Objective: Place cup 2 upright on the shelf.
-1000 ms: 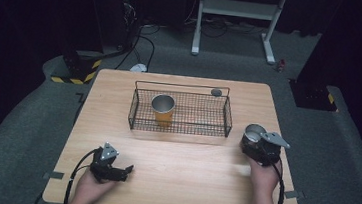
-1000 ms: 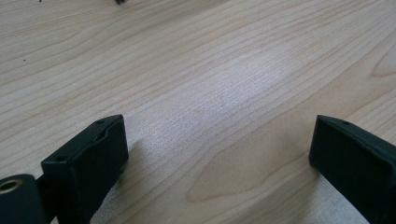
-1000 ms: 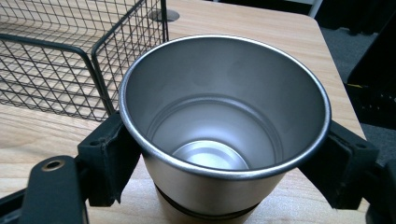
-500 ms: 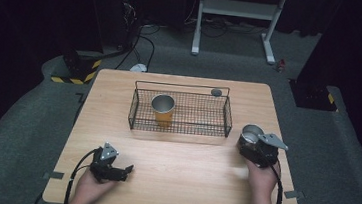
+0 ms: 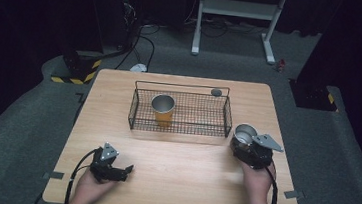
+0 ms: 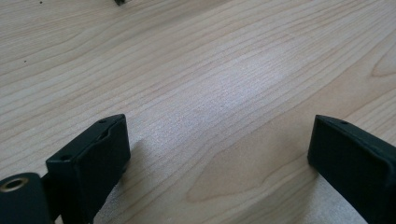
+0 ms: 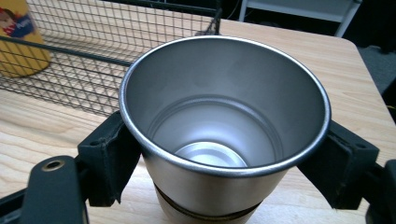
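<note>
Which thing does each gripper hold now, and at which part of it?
The right gripper holds the steel cup upright, its jaws pressing on opposite sides of the wall just below the rim. The left gripper is open over the table and holds nothing.

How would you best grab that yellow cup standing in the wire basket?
Grip the yellow cup across its upper wall near the rim, coming straight down from above. It stands upright with its mouth open, and the wire basket walls probably block a sideways approach.

We see a pale wooden table [image 5: 182,167]; a black wire basket [image 5: 180,113] rests on it; a small dark disc [image 5: 216,92] lies just behind.
</note>
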The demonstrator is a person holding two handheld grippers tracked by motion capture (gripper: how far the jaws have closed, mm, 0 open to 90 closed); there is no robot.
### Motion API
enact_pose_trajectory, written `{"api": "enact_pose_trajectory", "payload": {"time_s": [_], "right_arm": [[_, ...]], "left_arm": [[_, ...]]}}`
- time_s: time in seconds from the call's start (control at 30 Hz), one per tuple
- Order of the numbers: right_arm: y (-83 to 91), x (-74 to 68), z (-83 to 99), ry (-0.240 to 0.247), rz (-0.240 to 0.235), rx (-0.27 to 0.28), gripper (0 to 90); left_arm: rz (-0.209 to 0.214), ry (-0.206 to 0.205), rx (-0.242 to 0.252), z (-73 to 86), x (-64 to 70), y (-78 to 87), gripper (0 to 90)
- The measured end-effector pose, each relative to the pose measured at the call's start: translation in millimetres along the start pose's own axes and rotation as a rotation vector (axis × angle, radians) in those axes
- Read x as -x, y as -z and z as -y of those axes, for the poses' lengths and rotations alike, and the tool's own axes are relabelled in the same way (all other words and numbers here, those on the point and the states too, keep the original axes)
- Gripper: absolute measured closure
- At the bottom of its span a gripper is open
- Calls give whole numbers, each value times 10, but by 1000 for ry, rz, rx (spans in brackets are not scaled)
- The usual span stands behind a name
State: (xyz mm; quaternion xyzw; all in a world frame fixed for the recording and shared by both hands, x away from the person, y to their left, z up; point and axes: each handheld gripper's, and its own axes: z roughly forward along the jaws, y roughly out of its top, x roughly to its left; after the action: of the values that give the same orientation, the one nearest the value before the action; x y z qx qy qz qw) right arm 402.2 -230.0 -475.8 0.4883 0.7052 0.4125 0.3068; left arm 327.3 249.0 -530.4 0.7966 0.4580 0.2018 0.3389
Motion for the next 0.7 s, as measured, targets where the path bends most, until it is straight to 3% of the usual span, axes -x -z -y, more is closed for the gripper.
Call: {"api": "enact_pose_trajectory", "payload": {"time_s": [0.37,0.7], "right_arm": [[51,-144,-49,-4,-52,27,187],[104,-323,-70,23,-72,34,187]], "left_arm": [[9,-2,1,3,-3,4,64],[12,-9,-2,1,-8,5,64]]}}
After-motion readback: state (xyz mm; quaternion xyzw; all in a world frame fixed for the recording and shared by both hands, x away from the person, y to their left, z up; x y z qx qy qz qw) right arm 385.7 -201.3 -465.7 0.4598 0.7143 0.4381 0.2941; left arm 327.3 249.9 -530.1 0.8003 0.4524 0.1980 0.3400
